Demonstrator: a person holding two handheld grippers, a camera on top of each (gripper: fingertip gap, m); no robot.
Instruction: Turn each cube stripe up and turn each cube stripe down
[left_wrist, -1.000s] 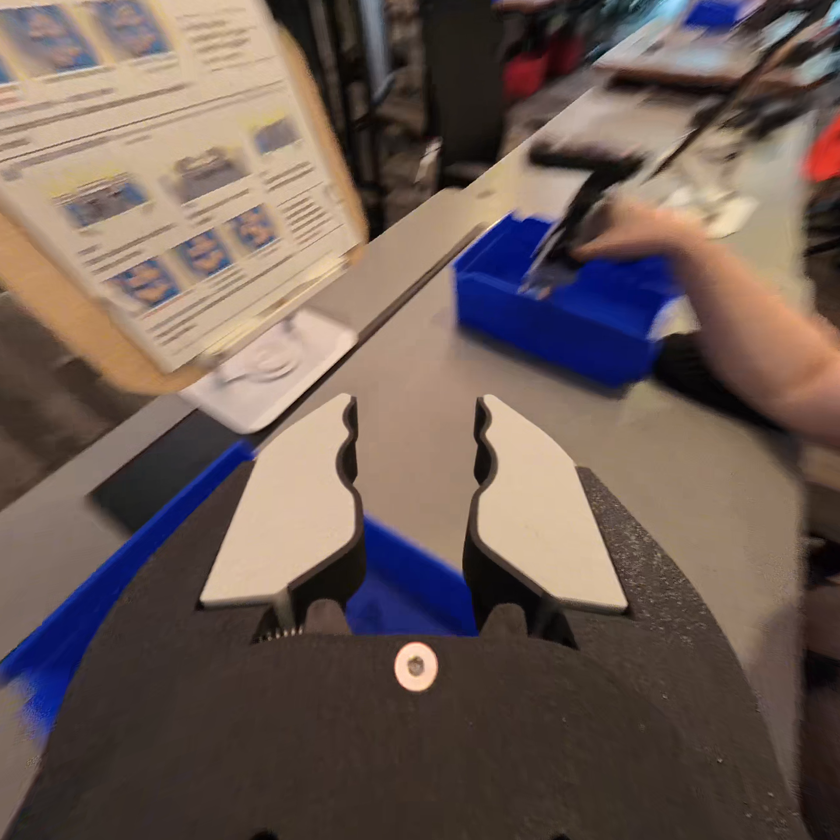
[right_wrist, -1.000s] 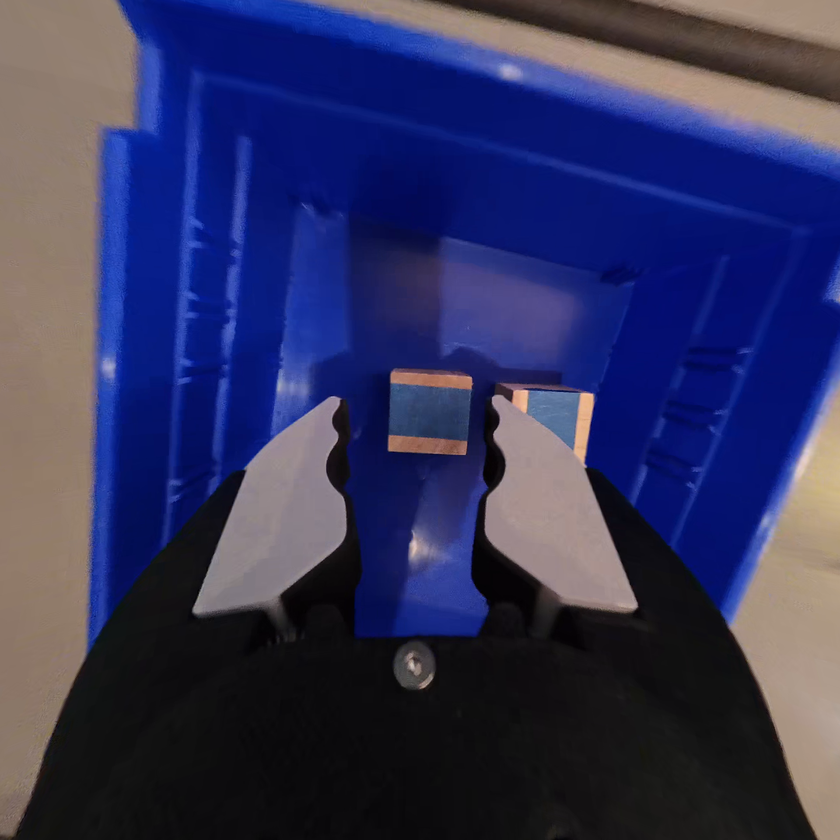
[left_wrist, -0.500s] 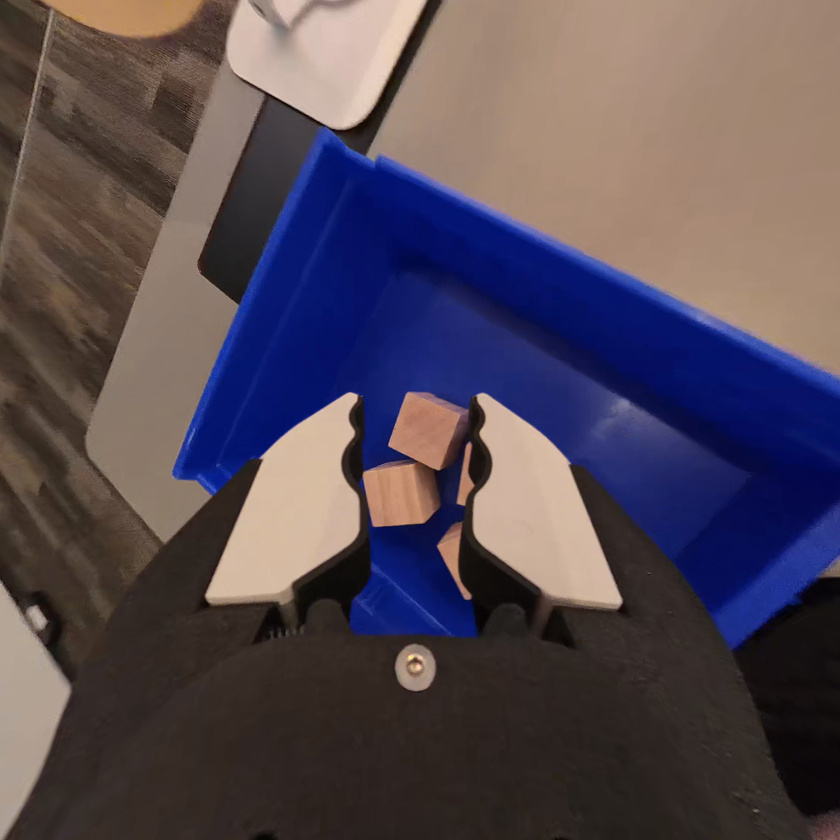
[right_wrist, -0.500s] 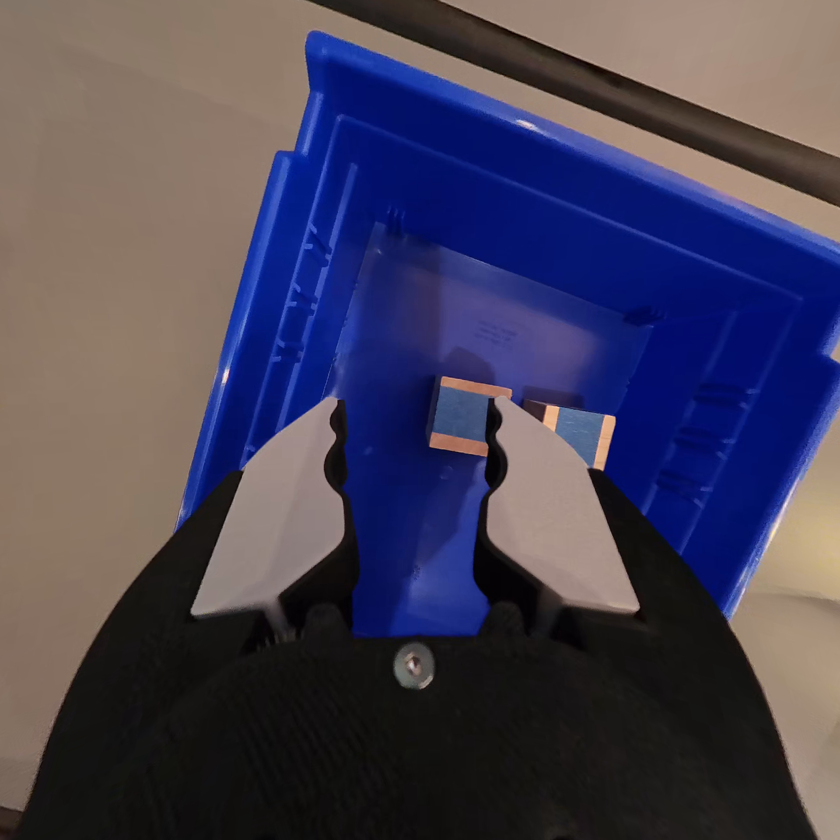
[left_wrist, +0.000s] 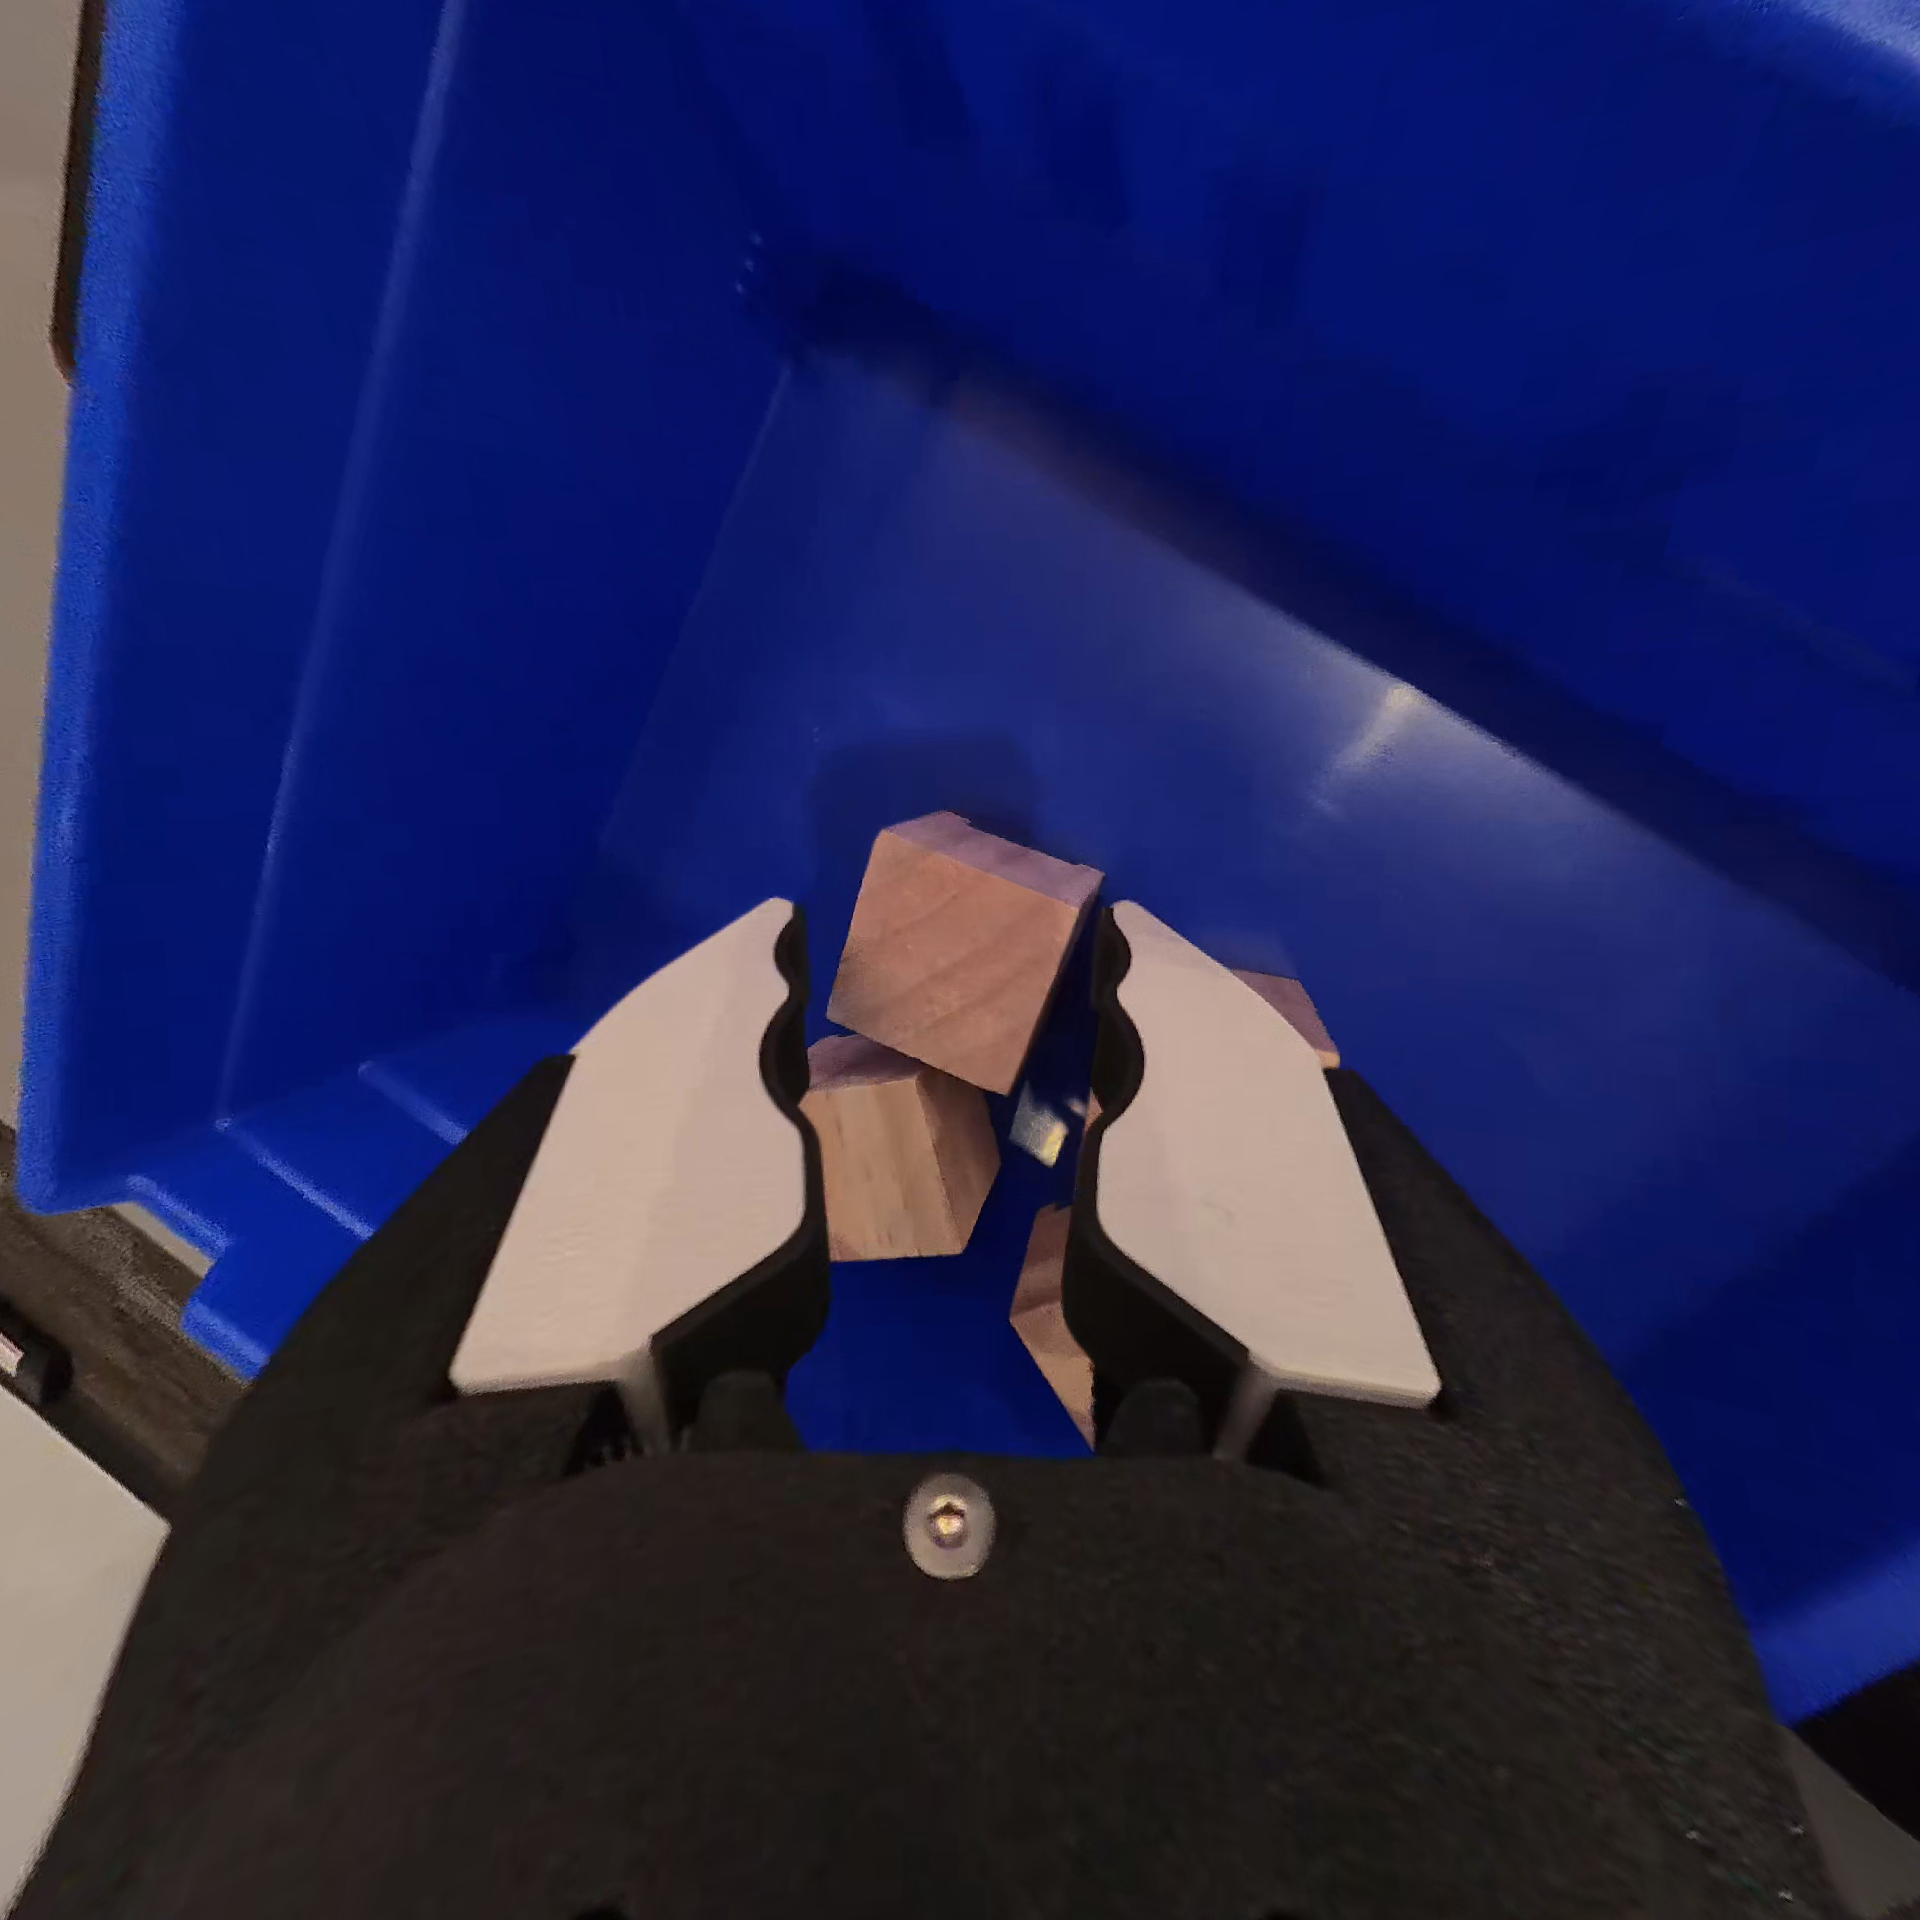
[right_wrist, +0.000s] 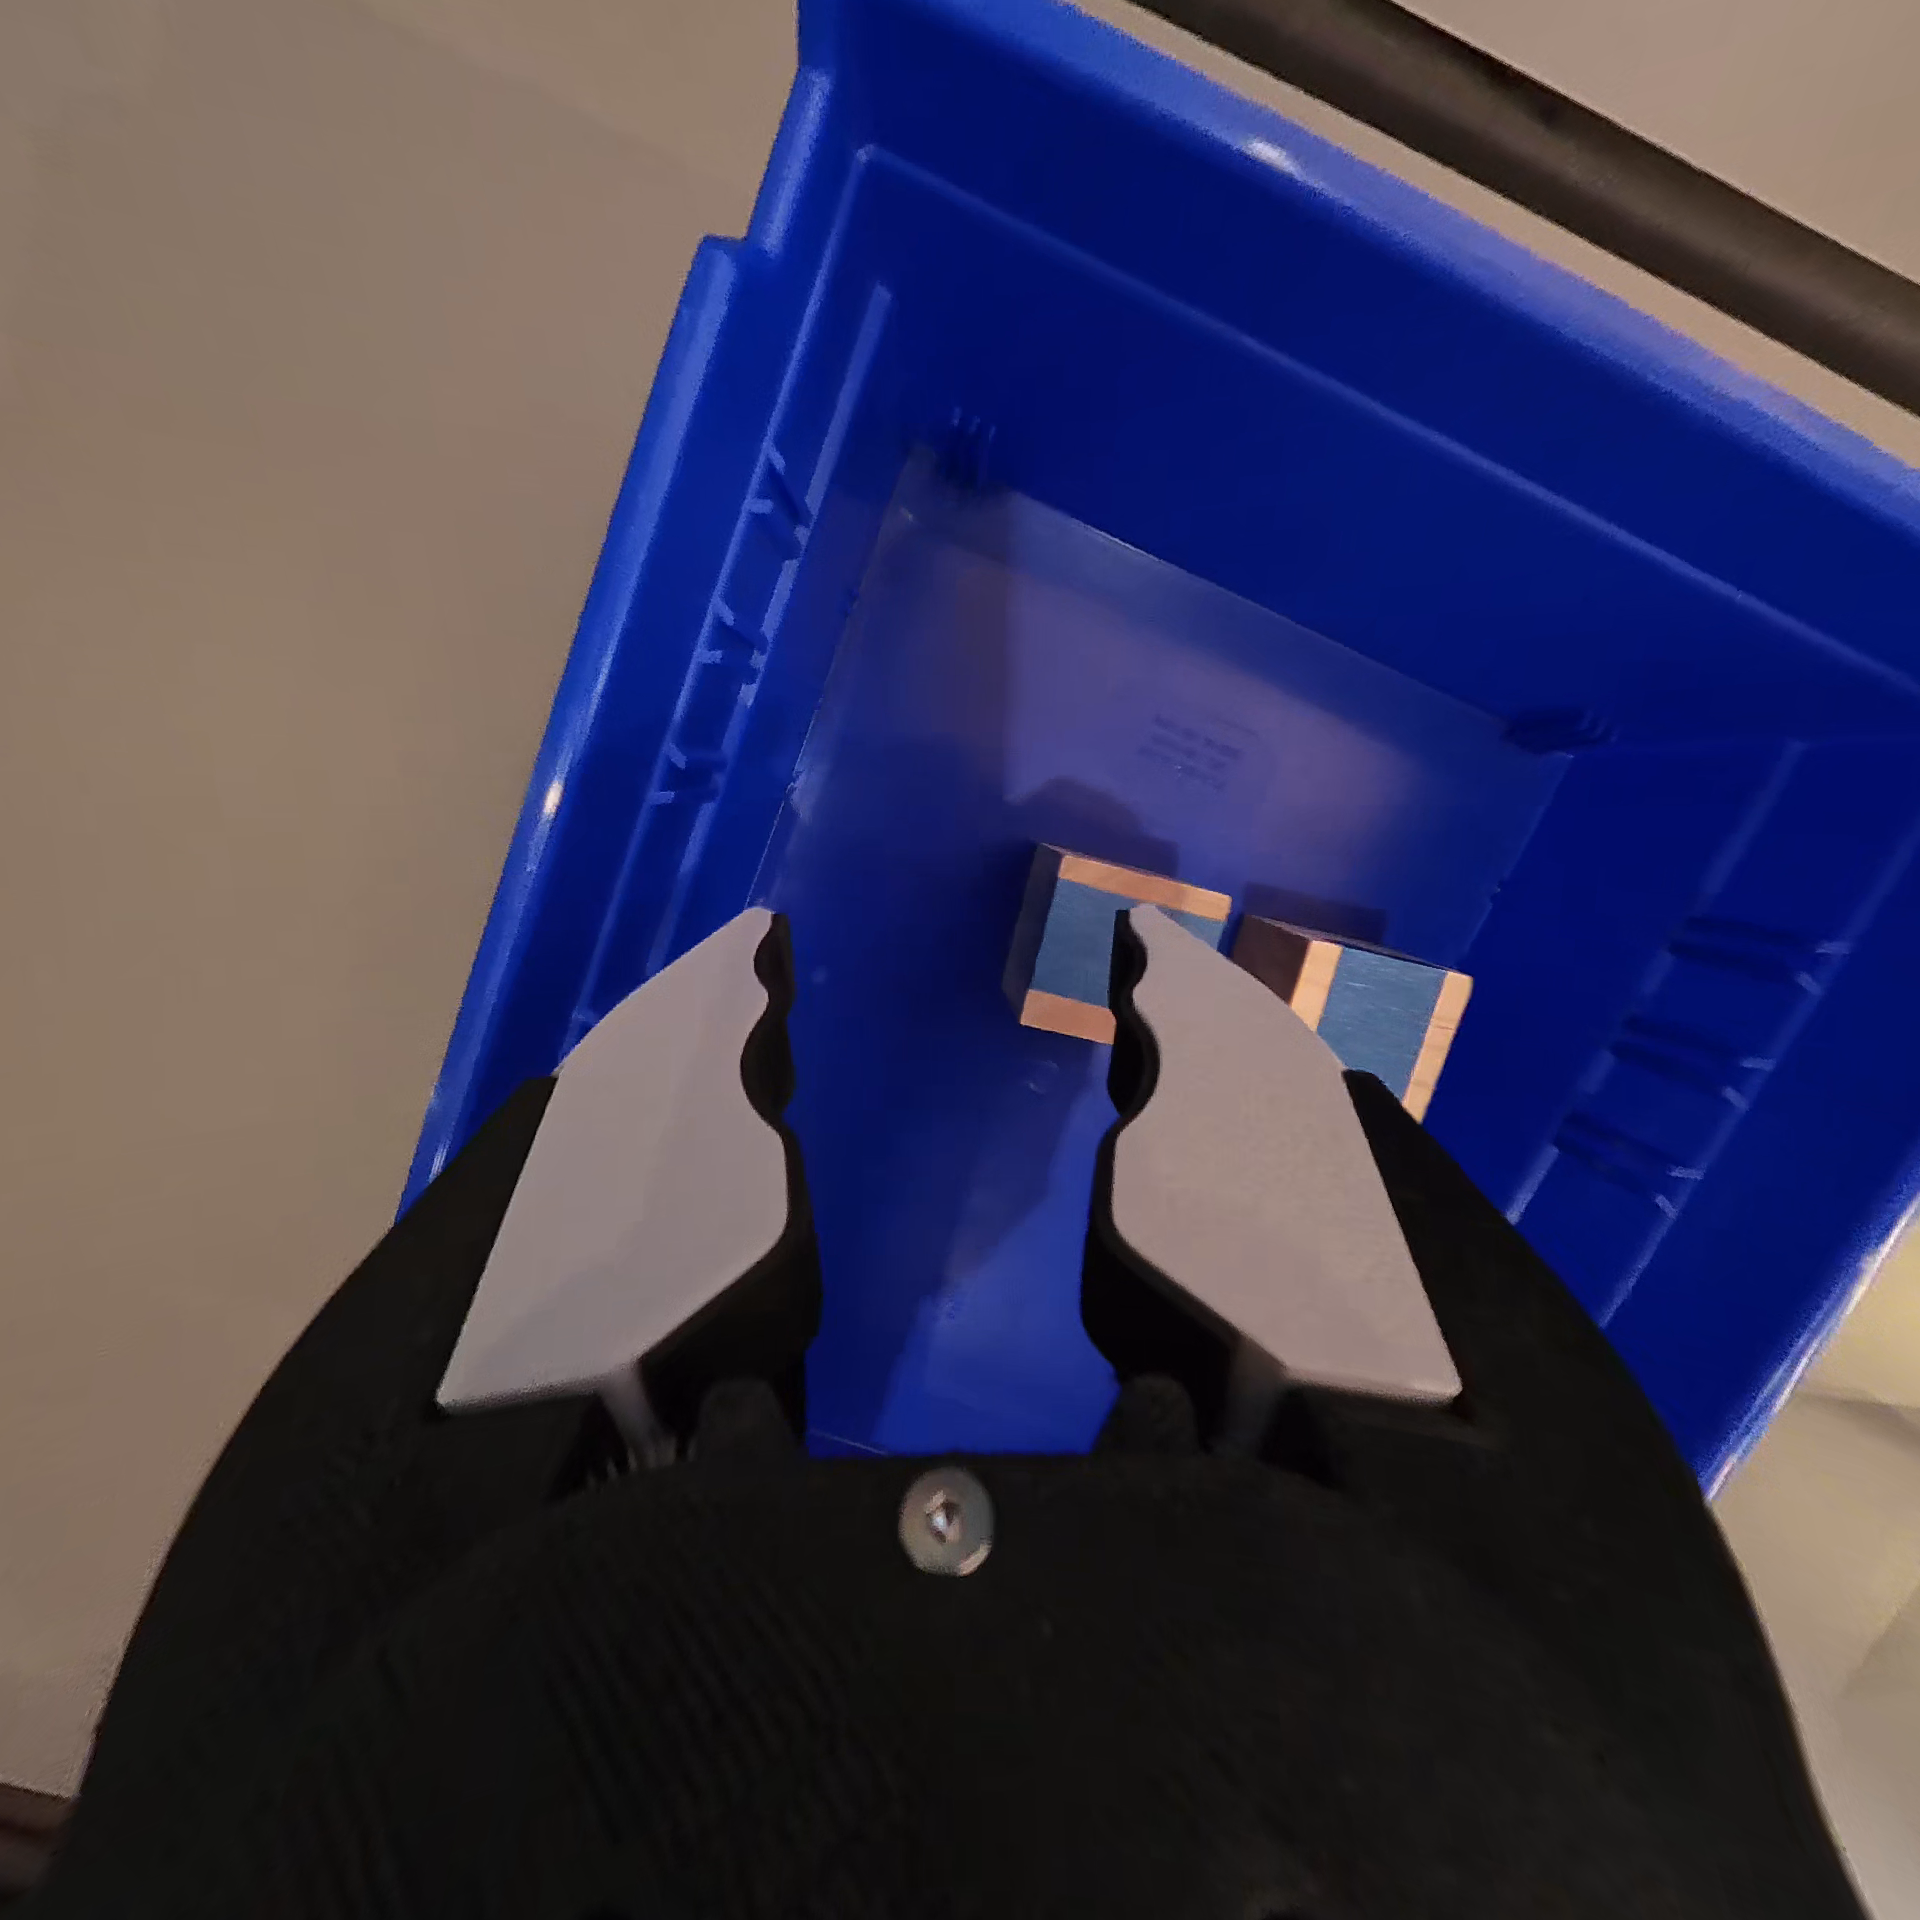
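Now dropped deep into the blue bin (left_wrist: 416, 623), left gripper (left_wrist: 951, 935) open around a tilted plain wooden cube (left_wrist: 951, 971) without touching, ready to close; right gripper (right_wrist: 945, 940) open and empty, drifted left of two stripe-up cubes (right_wrist: 1081, 956).

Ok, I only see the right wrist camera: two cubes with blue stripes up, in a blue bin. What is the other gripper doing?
Observer: The left gripper is open, reaching down into another blue bin.
Operator: Are there cubes in that one too?
Observer: Yes, a little heap of wooden cubes. The faces in view are plain wood, and no stripe shows.
Operator: Did it grab one?
Observer: Not as far as I can see. A tilted cube sits between its fingertips, leaning on a lower cube, with a bit of blue showing on each side.
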